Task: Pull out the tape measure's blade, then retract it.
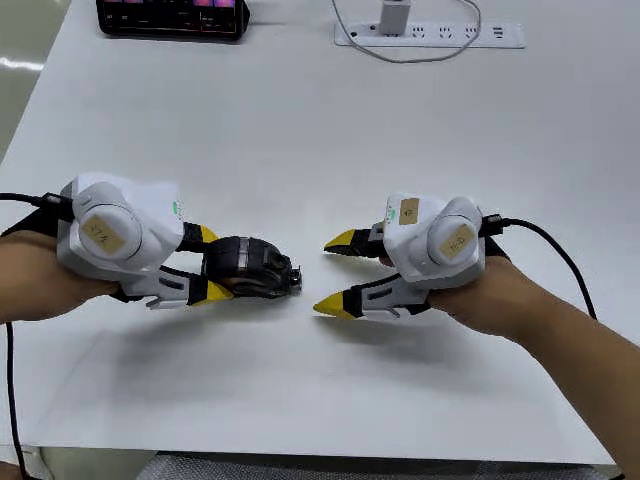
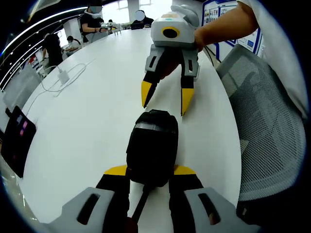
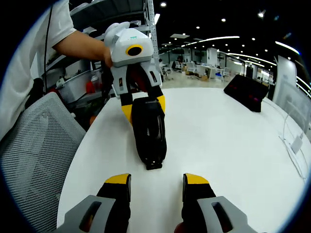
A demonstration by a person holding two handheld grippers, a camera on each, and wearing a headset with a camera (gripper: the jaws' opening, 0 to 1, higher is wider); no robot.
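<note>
On a white table (image 1: 300, 130), the left gripper (image 1: 213, 264) is clamped on a black tape measure (image 1: 250, 266), which lies on its side on the tabletop with its blade end pointing toward the right gripper (image 1: 326, 277). The right gripper faces it from just beside, jaws spread apart and holding nothing, its yellow tips short of the case.

No text can be read.
Left gripper (image 1: 213, 263): tan sticker (image 1: 103, 235) on the round housing, faint marks, illegible. Small green mark (image 1: 176, 209) beside it, too small to read.
Right gripper (image 1: 325, 276): upper sticker (image 1: 409, 211) and round sticker (image 1: 457, 241), both tan, marks illegible.
Wall posters (image 2: 214, 12) in the left gripper view: blue-framed, print blurred.
</note>
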